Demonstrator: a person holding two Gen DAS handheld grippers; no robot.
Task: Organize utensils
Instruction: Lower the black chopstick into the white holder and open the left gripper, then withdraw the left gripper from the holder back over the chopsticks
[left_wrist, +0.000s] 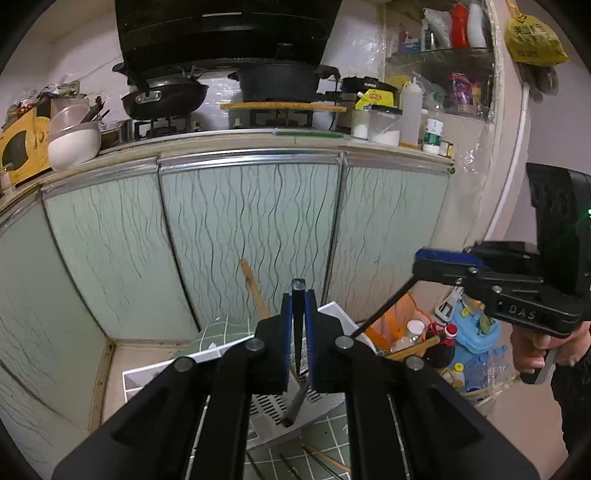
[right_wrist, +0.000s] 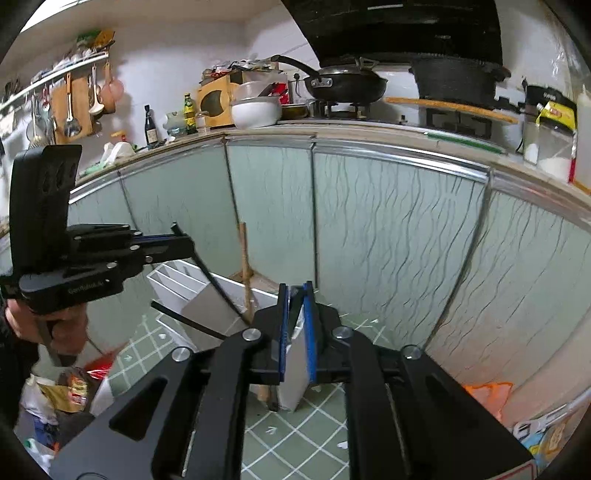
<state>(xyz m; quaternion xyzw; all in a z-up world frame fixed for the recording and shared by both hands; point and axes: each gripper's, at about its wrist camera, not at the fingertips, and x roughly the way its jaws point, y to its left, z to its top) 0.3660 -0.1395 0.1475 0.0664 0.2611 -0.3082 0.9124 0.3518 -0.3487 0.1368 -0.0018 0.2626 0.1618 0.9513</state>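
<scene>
Left wrist: slim black chopstick (left_wrist: 297, 332), slotted white tray (left_wrist: 332, 314)

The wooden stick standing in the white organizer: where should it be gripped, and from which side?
Take the wooden stick on its bare upper shaft, coming from the open front side. It stands nearly upright, its lower end sunk in the white organizer, and the cabinet door close behind probably blocks that side.
</scene>
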